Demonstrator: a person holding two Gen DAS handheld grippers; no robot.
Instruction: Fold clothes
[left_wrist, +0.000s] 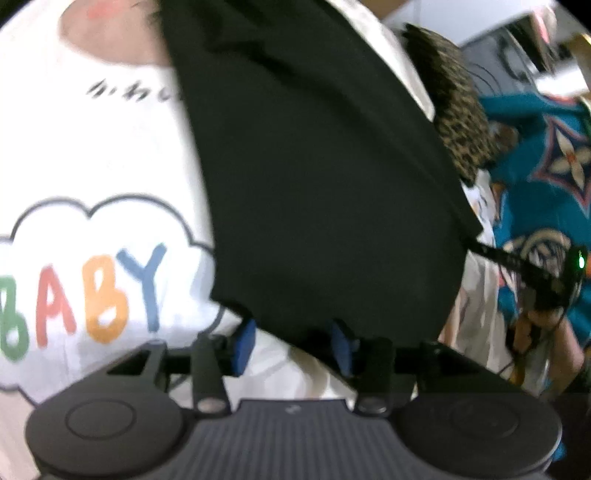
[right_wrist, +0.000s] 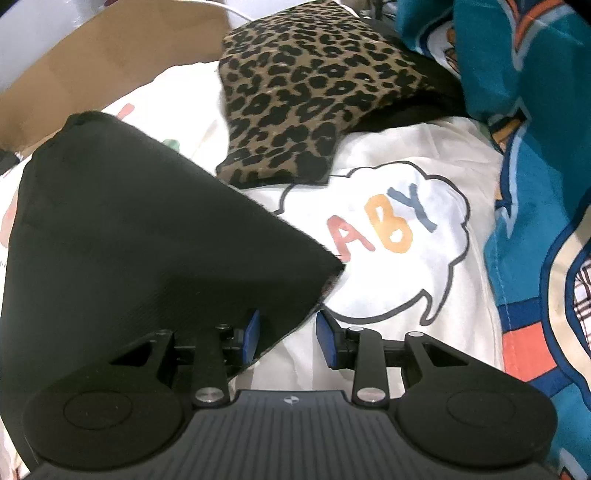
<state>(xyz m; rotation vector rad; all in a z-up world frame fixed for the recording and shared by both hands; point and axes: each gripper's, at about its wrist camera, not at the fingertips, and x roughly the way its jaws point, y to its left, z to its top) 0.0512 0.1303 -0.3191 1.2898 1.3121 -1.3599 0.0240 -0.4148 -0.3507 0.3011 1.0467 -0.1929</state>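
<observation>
A black garment (left_wrist: 317, 177) lies over a white sheet printed with "BABY" in a cloud (left_wrist: 92, 288). In the left wrist view my left gripper (left_wrist: 293, 341) is open, its blue pads (left_wrist: 245, 345) apart at the black cloth's near edge, with the cloth's hem draped over the gap. In the right wrist view the black garment (right_wrist: 147, 240) lies folded at left. My right gripper (right_wrist: 288, 338) is open, its left pad (right_wrist: 253, 336) touching the cloth's near corner, its right pad over the white sheet (right_wrist: 388, 288). The right gripper also shows in the left wrist view (left_wrist: 546, 280), held by a hand.
A leopard-print garment (right_wrist: 306, 92) lies beyond the black one on the sheet. A teal patterned cloth (right_wrist: 524, 129) is heaped at right. A brown cardboard panel (right_wrist: 110, 55) stands at the back left.
</observation>
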